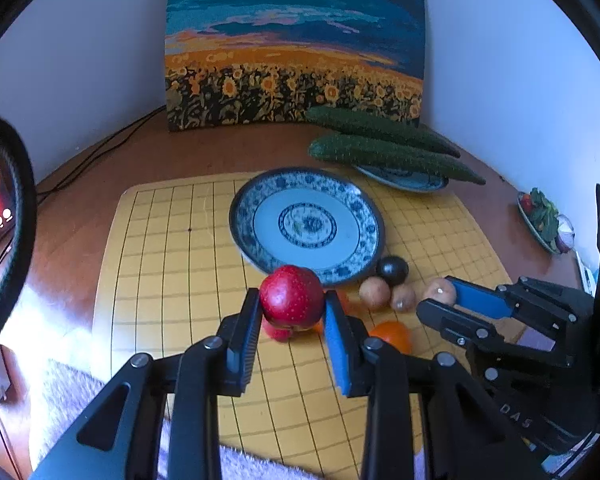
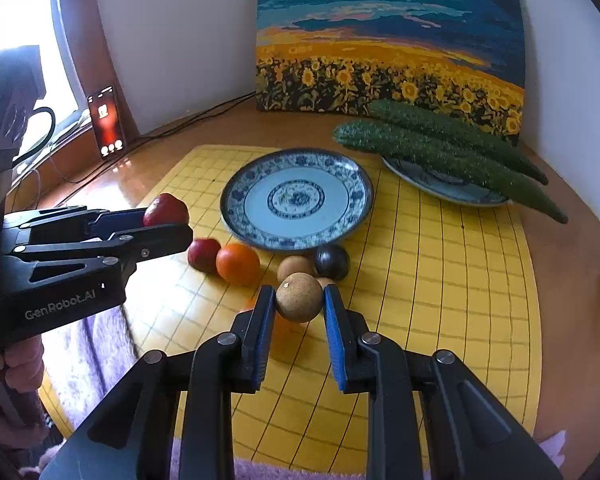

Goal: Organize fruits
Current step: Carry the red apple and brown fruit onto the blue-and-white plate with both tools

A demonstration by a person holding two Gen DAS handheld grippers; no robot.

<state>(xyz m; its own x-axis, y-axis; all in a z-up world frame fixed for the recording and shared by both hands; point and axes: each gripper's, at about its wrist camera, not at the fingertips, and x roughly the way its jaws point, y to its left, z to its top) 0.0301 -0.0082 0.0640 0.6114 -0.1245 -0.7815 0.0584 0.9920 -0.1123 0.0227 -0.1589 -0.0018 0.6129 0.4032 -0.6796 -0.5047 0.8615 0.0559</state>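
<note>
Glossy red apple (image 1: pixel 291 296) in left hand-held gripper (image 1: pixel 290 312), rough tan ball (image 2: pixel 299 297) in right hand-held gripper (image 2: pixel 299 304).

I see a red apple (image 1: pixel 291 295) clamped aloft near the blue-patterned plate (image 1: pixel 306 222). A tan round fruit (image 2: pixel 299 297) is likewise gripped. An orange (image 2: pixel 237 263) rests on the mat.

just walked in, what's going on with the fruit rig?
A person is sorting fruit with two handheld grippers. The left gripper holds a red apple just short of the empty blue-patterned plate. The right gripper holds a tan round fruit. An orange and other small fruits wait on the yellow mat.
</note>
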